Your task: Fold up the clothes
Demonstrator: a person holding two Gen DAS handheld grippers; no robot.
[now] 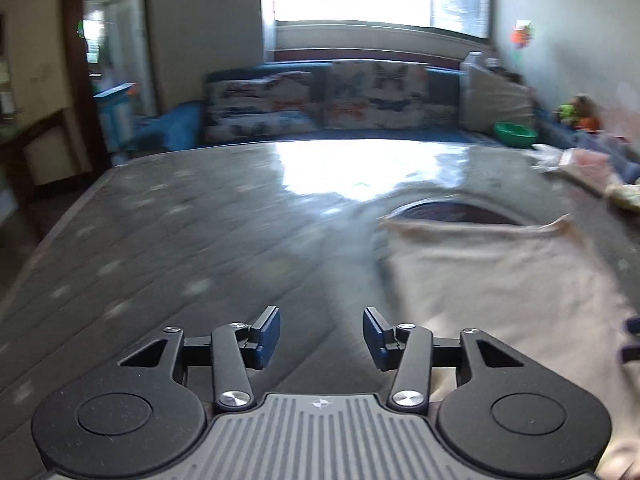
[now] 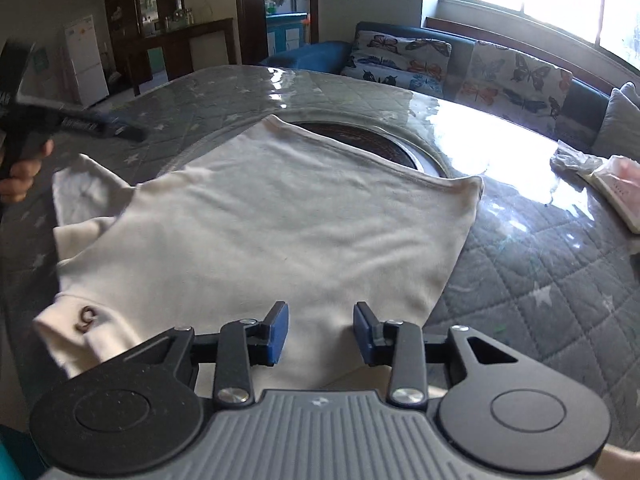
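A cream-white garment (image 2: 280, 224) lies spread on the grey quilted table cover (image 2: 540, 296), with a sleeve (image 2: 88, 192) folded out at its left and a small brown mark (image 2: 86, 316) near its near-left corner. It also shows in the left wrist view (image 1: 500, 280) at the right. My right gripper (image 2: 320, 330) is open and empty just above the garment's near edge. My left gripper (image 1: 321, 338) is open and empty over bare table cover, left of the garment. The left gripper also appears at the far left of the right wrist view (image 2: 80, 124), blurred.
A dark round inset (image 2: 360, 140) sits in the table beyond the garment. White packets and papers (image 2: 600, 180) lie at the table's right. A sofa with butterfly cushions (image 2: 460, 68) stands behind, with a green bowl (image 1: 514, 133) at its right end.
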